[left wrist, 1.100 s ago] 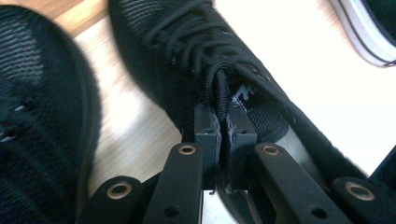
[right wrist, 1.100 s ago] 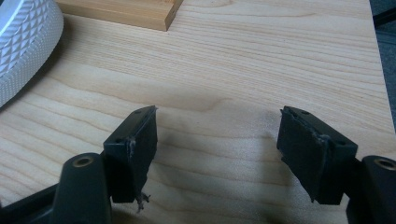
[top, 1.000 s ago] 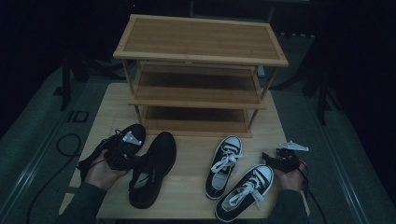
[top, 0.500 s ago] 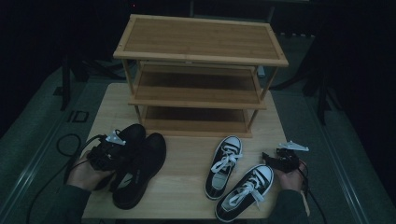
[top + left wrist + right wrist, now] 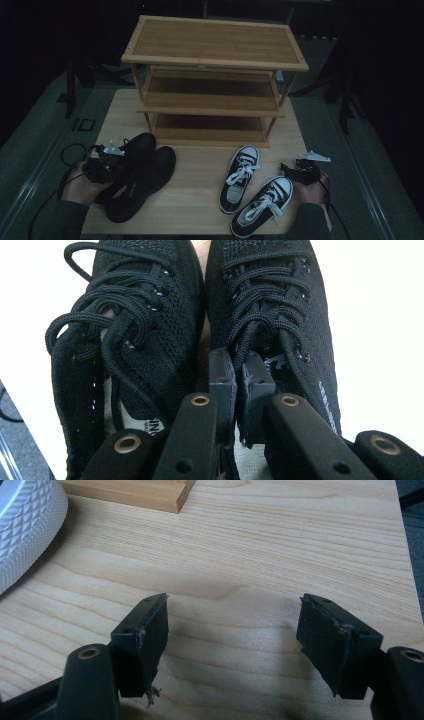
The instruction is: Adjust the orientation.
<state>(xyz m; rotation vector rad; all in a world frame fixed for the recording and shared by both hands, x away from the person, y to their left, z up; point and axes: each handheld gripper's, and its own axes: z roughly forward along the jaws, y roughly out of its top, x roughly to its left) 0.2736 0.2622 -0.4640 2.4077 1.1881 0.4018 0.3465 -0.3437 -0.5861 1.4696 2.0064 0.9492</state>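
Your left gripper (image 5: 239, 380) is clamped on the inner collar of 1 black shoe (image 5: 272, 315), which lies beside its twin (image 5: 131, 150) at the table's (image 5: 200, 210) left front. Next, I think, lift it carefully toward the rack (image 5: 212, 100). Your right gripper (image 5: 232, 645) rests with jaws apart, holding nothing.

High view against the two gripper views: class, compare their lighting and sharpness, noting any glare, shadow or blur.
High view: dim and underexposed, surroundings nearly black, the black shoes losing detail. Left gripper view: table blown out to white glare, laces sharp, jaws near the lens slightly soft. Right gripper view: evenly lit, wood grain crisp, soft shadows under the open right gripper.
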